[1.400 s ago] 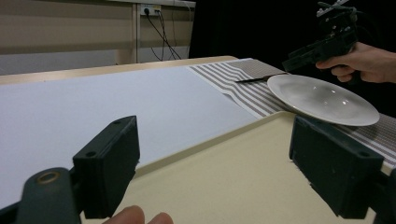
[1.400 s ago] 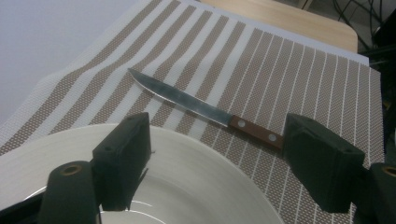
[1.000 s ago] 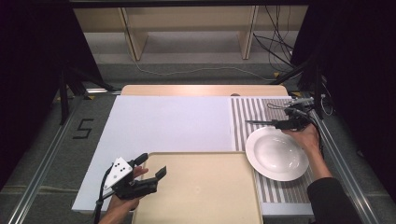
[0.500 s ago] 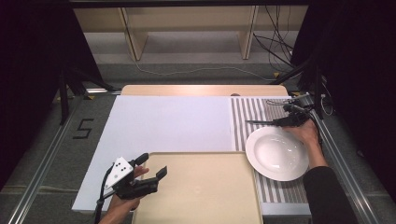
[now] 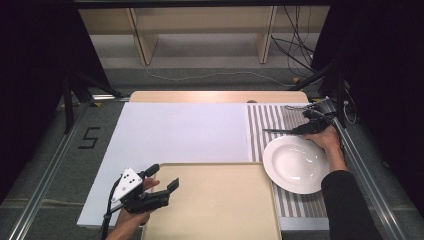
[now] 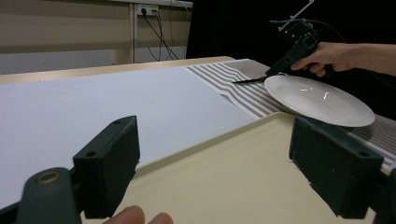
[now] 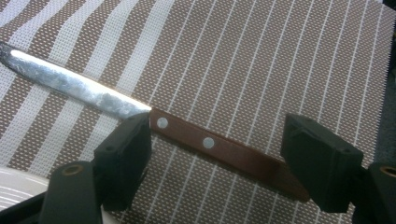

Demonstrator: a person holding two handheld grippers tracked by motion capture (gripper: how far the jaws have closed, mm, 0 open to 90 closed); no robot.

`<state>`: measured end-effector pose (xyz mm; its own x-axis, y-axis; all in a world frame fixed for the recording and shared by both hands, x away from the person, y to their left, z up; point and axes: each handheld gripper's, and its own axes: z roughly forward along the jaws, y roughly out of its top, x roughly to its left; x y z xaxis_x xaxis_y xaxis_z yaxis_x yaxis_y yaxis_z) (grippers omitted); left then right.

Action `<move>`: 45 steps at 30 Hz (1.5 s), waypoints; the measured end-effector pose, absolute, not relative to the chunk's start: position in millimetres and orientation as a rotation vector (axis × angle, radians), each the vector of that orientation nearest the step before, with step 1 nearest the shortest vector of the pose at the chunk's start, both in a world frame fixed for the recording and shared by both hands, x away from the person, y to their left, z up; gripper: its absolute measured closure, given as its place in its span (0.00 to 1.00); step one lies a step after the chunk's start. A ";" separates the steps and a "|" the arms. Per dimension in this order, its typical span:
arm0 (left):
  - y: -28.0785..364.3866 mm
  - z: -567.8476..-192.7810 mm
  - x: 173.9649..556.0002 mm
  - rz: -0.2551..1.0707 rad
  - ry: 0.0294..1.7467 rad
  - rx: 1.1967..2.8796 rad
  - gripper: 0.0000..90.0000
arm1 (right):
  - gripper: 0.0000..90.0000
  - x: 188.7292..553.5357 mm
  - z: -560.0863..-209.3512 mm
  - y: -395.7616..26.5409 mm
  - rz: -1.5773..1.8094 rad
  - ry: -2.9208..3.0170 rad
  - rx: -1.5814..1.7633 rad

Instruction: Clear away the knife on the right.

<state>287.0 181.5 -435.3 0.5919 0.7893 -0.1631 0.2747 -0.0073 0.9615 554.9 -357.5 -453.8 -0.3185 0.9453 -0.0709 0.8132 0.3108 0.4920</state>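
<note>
A knife with a brown riveted handle (image 7: 219, 147) and a steel blade (image 5: 274, 131) lies flat on the striped placemat (image 5: 260, 125). My right gripper (image 7: 219, 140) hangs just over it, open, with one jaw on each side of the handle and neither pad touching it. In the high view this gripper (image 5: 306, 127) is at the far right, just behind a white plate (image 5: 295, 164). My left gripper (image 5: 163, 176) is open and holds nothing, over the left edge of a beige tray (image 5: 210, 165) at the front.
A white sheet (image 5: 185, 130) covers the middle of the table. The plate (image 6: 322, 100) overlaps the tray's right rim (image 6: 261, 122). Metal rails run along both table sides, with cables and shelf legs beyond the far edge.
My right gripper has shifted slightly and sunk closer to the knife, jaws as wide as before. The left gripper, the plate and the tray have stayed put.
</note>
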 end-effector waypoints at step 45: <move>181.4 -435.2 286.9 0.516 0.933 1.570 0.18 | 0.85 563.3 -453.4 -334.8 0.351 2.482 1.466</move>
<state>286.9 181.4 -435.2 0.5831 0.7949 -0.1678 0.2795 -0.0023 0.9601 563.3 -334.8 -453.4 -0.4695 0.8792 -0.0810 0.8223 0.4689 0.3225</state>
